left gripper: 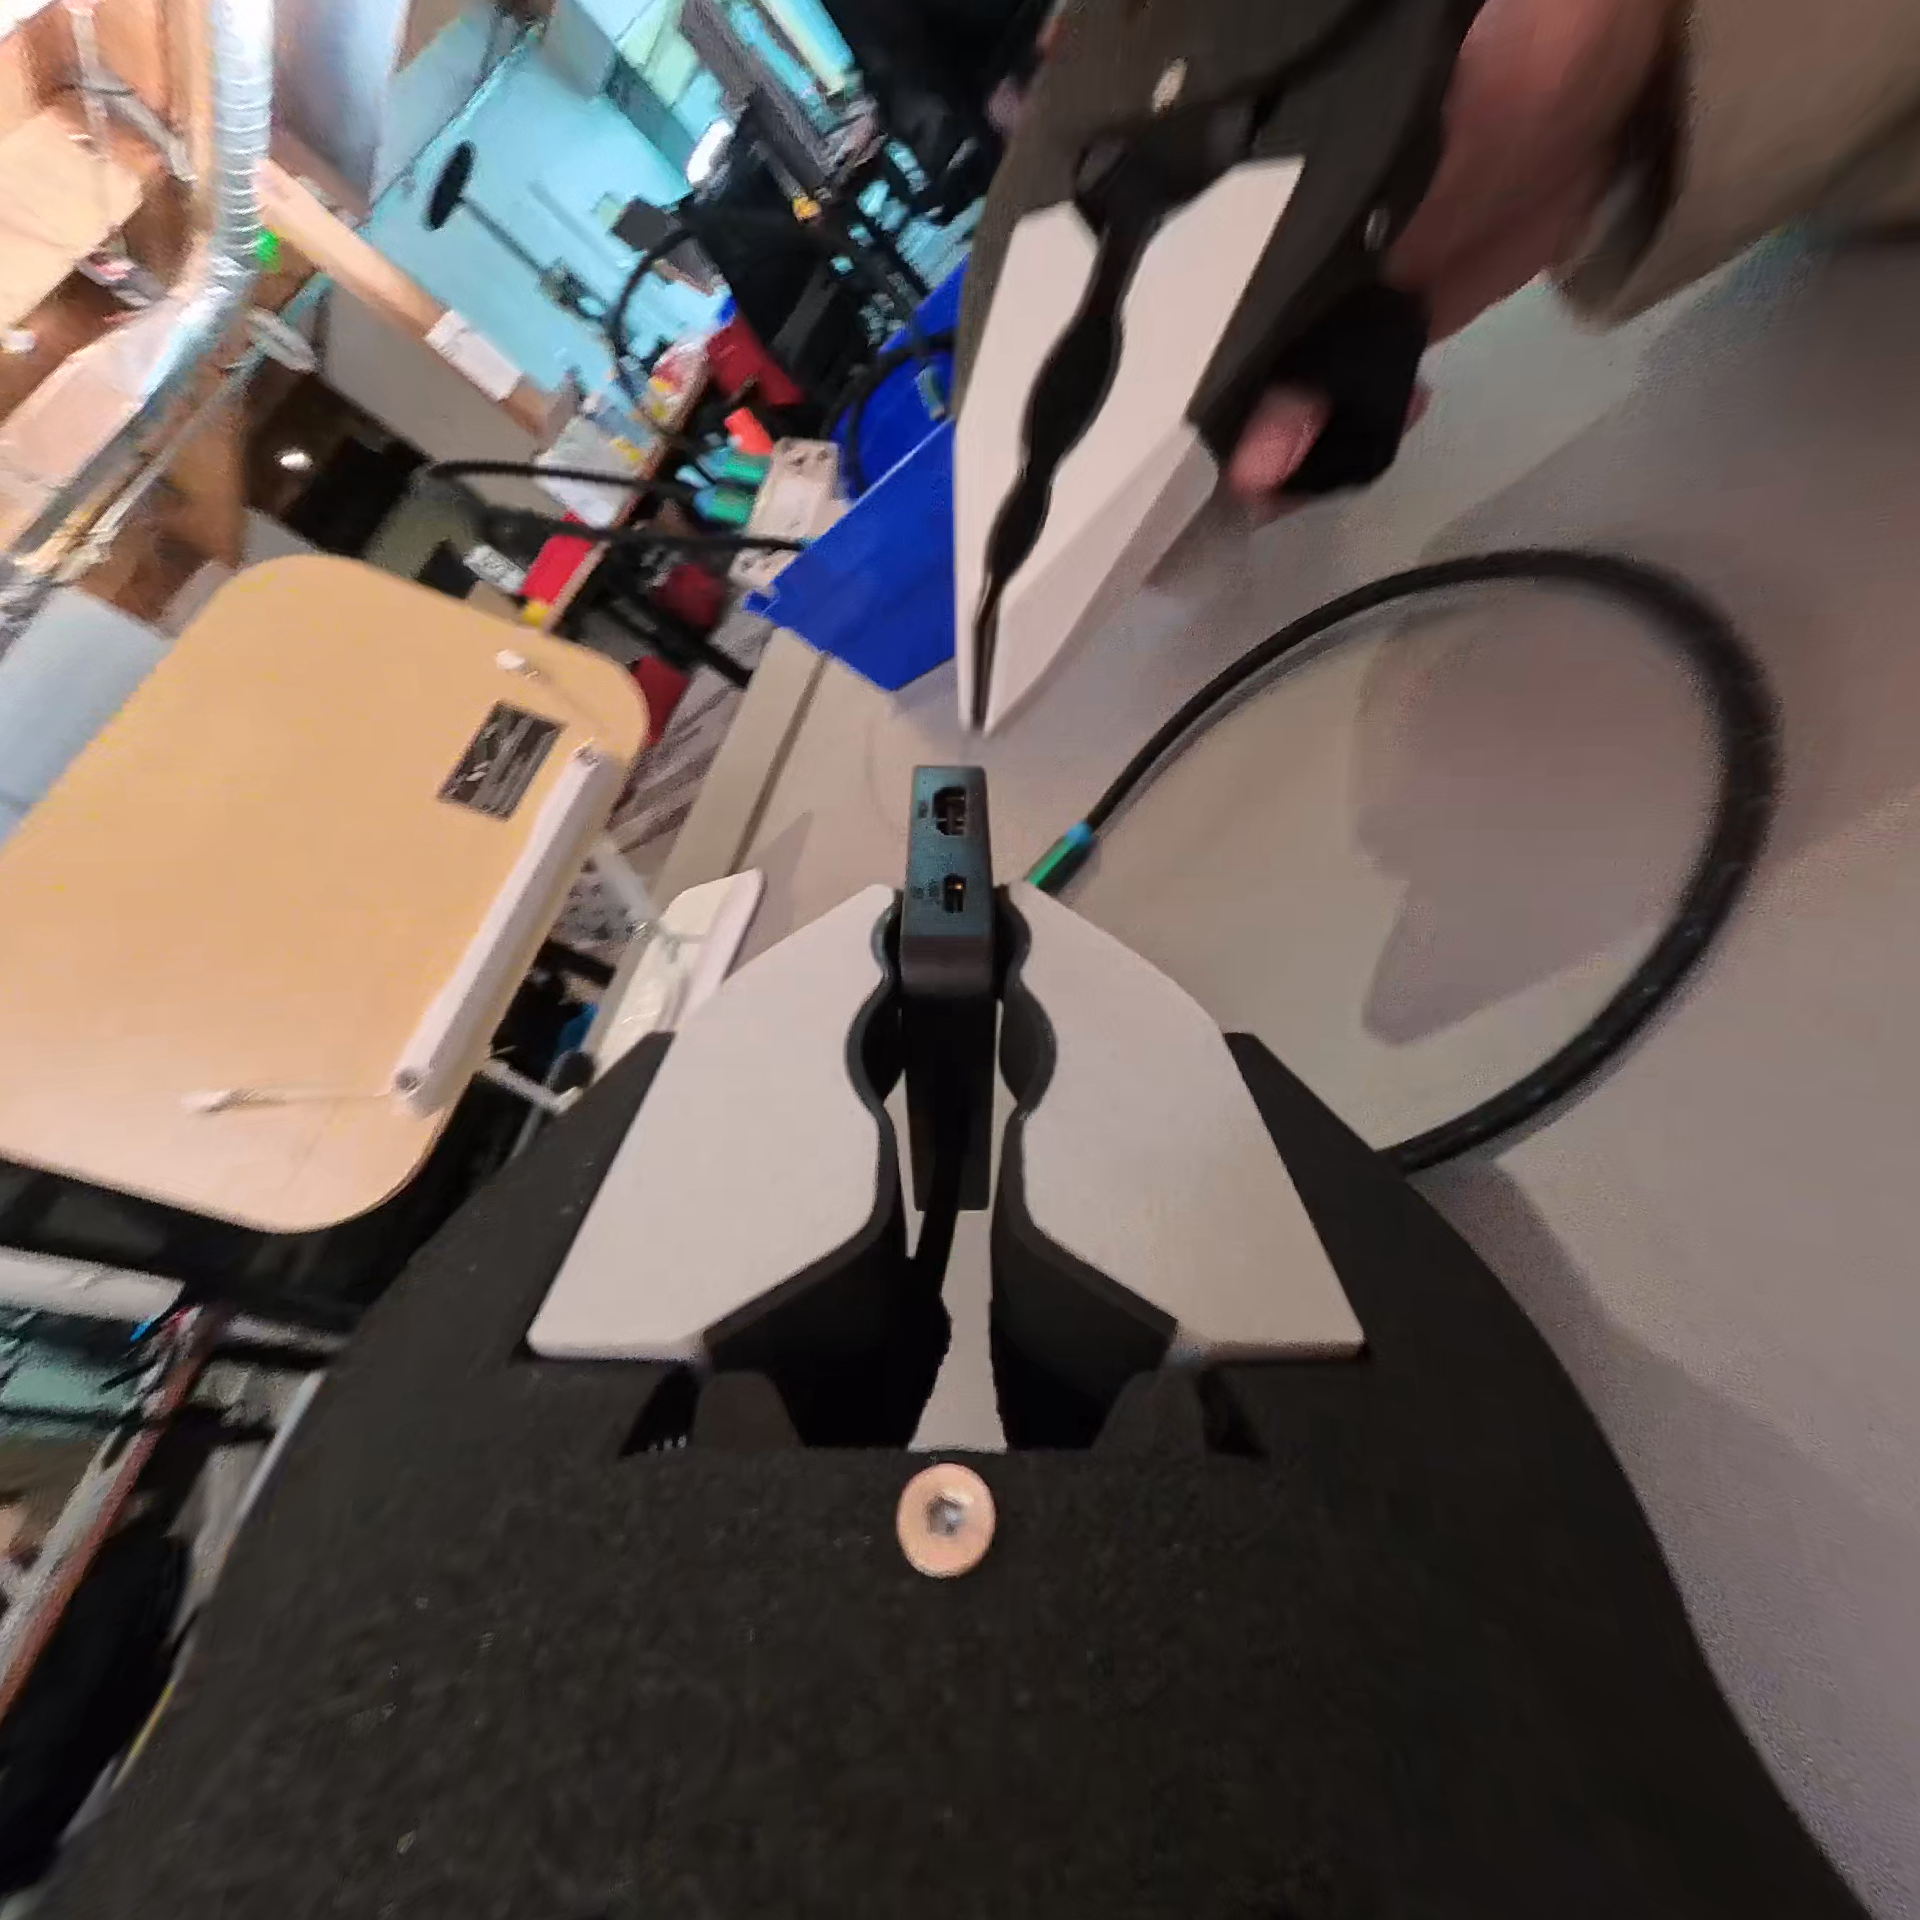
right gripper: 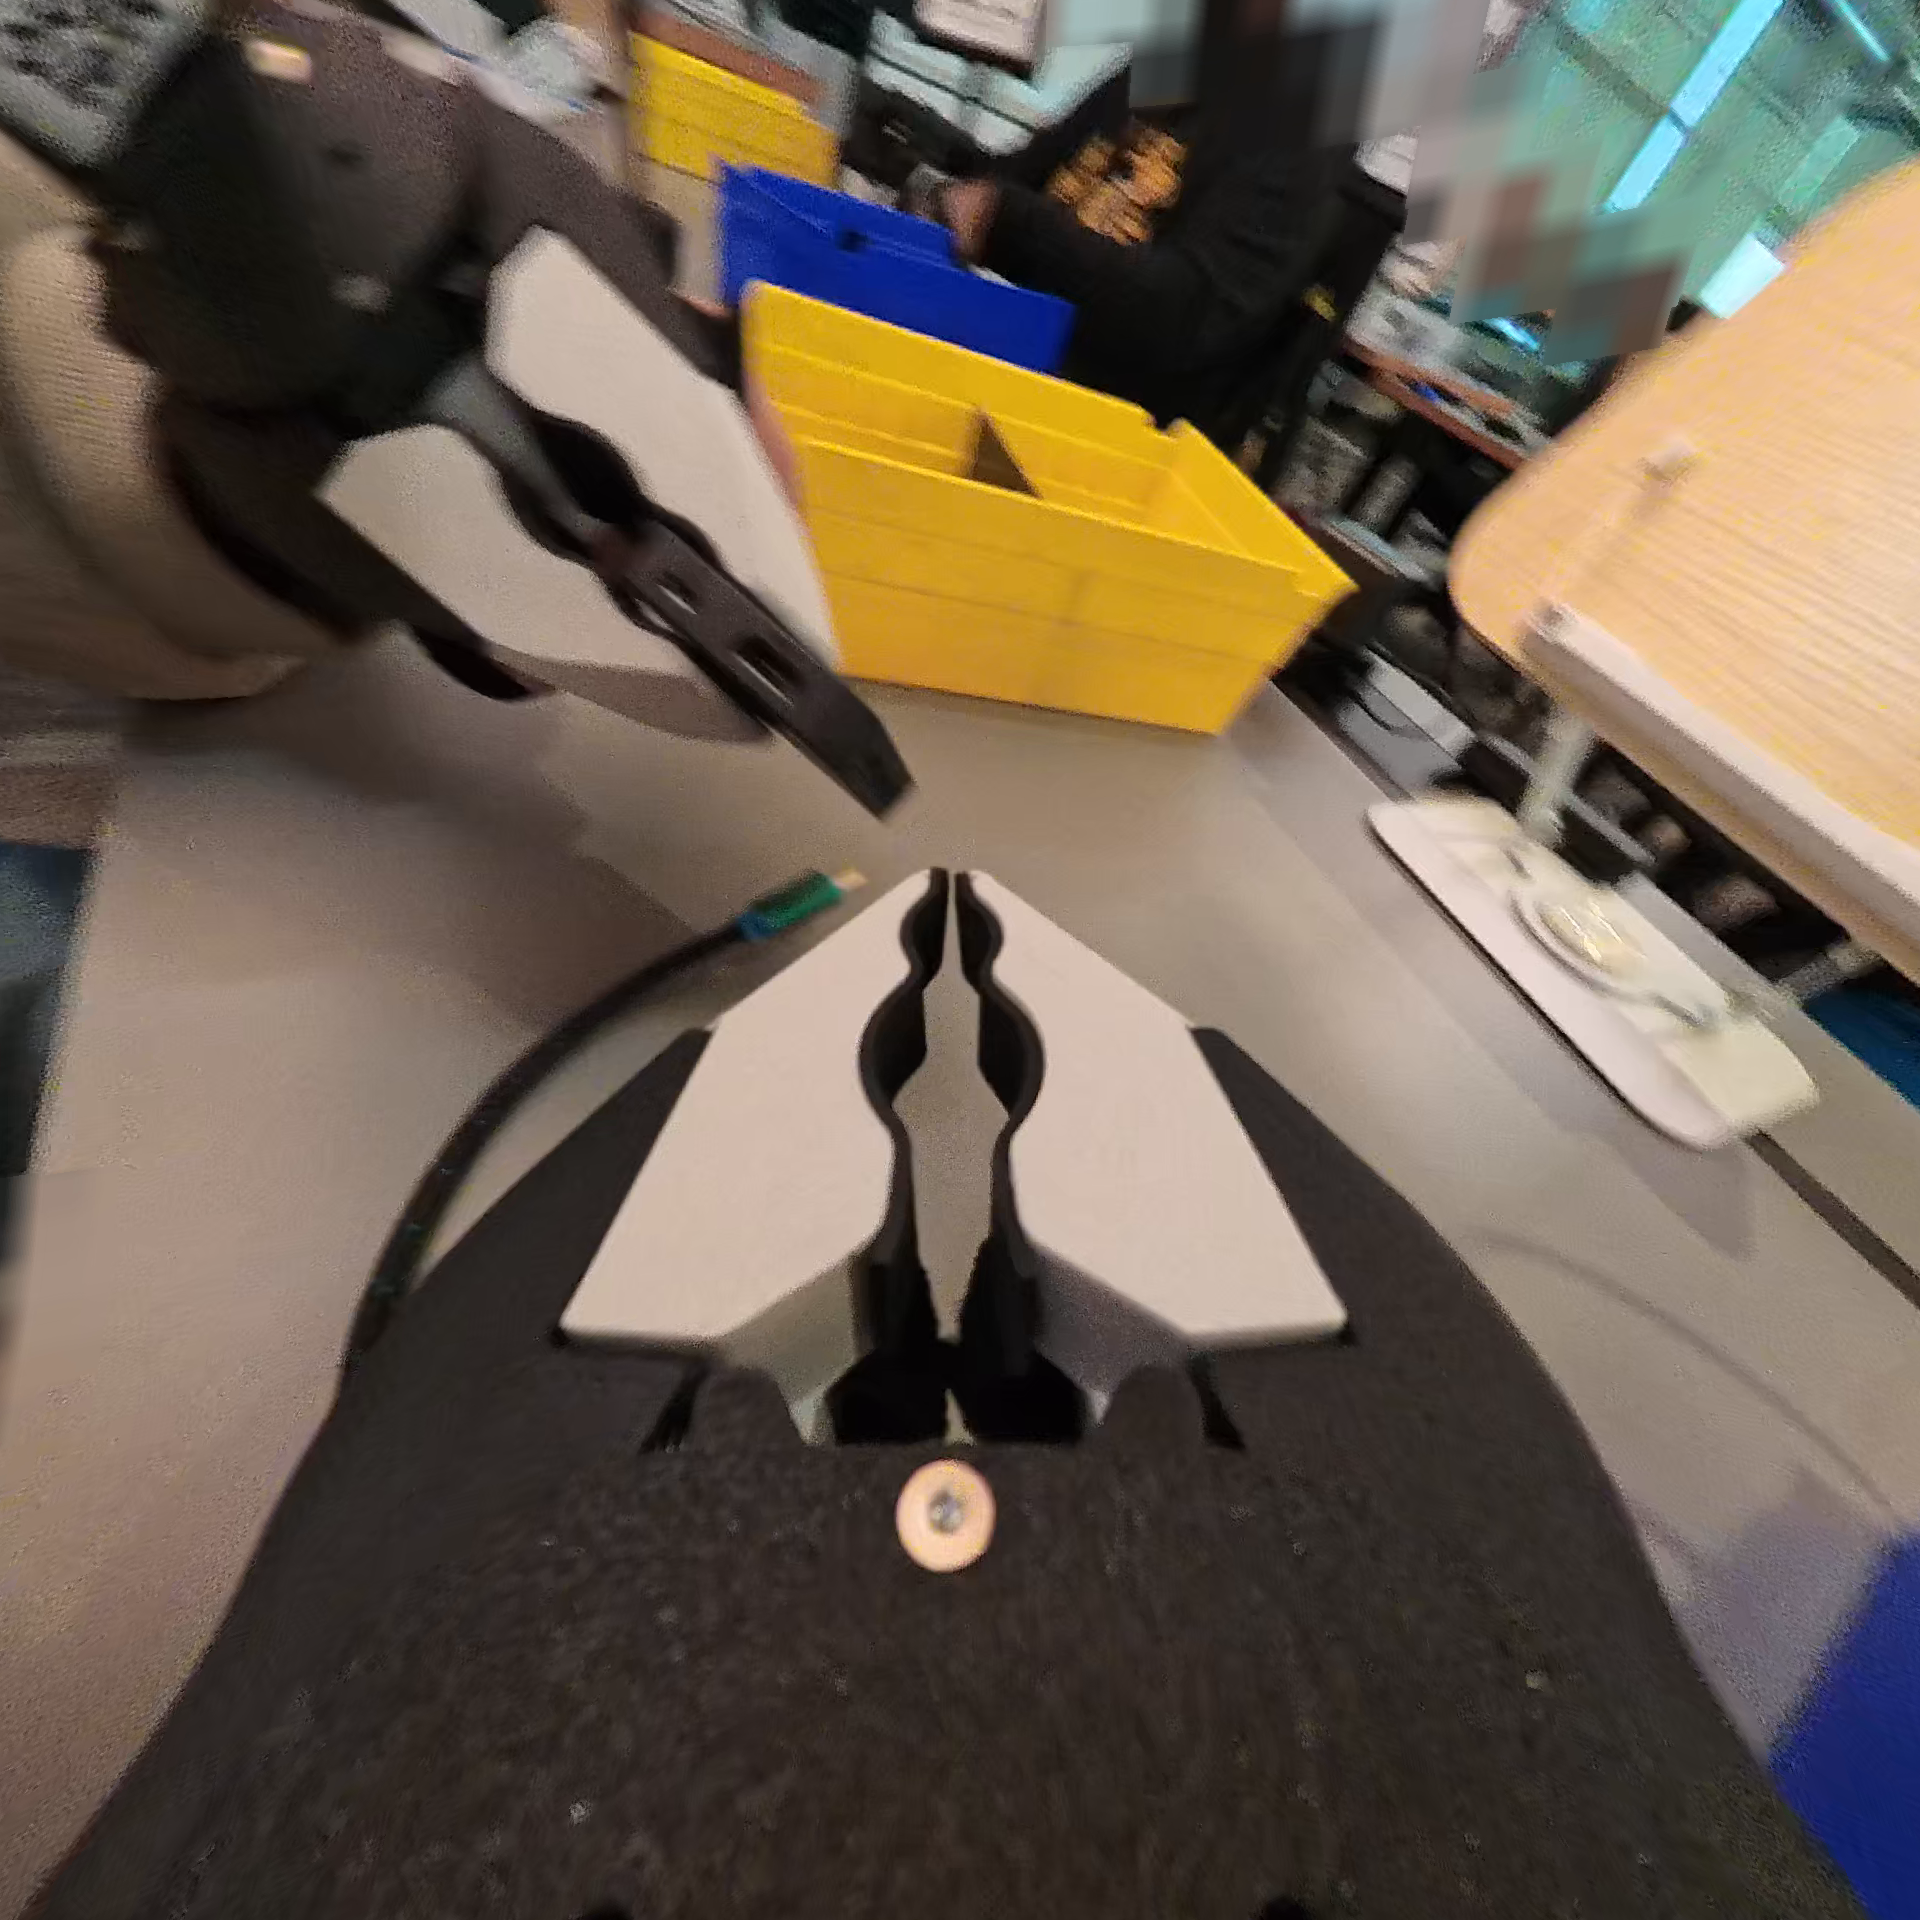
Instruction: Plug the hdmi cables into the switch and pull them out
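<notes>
Our left gripper (left gripper: pixel 945 914) clamped on the black switch (left gripper: pixel 943 883); our right gripper (right gripper: pixel 951 883) closed, empty, above the worktop (right gripper: pixel 1195 831).

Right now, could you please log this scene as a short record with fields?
Left claw: shut on flat black HDMI switch box, ports facing forward
Right claw: shut, empty
Black HDMI cable with green-blue plug: looped on grey tabletop, unplugged
Yellow plastic bin: far edge of table
Blue plastic bin: behind it
</notes>
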The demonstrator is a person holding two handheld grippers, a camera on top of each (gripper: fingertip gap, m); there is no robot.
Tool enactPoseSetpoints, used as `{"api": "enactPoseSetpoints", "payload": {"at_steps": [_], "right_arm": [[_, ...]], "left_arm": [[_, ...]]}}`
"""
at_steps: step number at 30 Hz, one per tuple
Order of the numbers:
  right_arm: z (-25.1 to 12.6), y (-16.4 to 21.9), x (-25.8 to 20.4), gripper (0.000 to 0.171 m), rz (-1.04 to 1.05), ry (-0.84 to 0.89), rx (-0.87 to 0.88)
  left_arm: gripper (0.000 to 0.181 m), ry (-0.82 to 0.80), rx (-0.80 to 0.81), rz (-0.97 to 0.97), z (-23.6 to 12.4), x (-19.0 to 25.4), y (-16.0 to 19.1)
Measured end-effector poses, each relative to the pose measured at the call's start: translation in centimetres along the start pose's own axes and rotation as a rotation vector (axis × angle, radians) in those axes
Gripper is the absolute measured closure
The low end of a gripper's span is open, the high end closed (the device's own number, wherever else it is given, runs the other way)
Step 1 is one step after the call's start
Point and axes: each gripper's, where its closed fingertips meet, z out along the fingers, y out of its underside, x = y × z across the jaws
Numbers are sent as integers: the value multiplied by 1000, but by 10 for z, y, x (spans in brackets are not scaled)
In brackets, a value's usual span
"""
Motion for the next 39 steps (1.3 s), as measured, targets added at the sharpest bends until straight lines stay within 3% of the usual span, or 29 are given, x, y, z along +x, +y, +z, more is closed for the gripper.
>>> {"api": "enactPoseSetpoints", "payload": {"at_steps": [3, 9, 17, 21, 30, 36, 39], "right_arm": [[-12, 31, 35, 143, 199, 81, -134], [-23, 88, 29, 131, 419, 84, -313], [-18, 106, 34, 132, 429, 107, -353], [-16, 114, 49, 141, 400, 145, -372], [7, 134, 49, 151, 410, 23, -487], [16, 128, 42, 162, 578, -107, -450], [15, 120, 49, 162, 555, -78, -389]], "left_arm": [[167, -69, -9, -54, -4, -16, 15], [168, -97, 13, -123, -9, -28, 26], [168, -81, -20, -179, -8, -30, 45], [168, -69, -19, -187, -5, -27, 46], [168, -34, -29, -102, 3, -12, 41], [168, -17, -17, -114, 6, -8, 38], [168, -37, -50, -93, 8, -11, 42]]}}
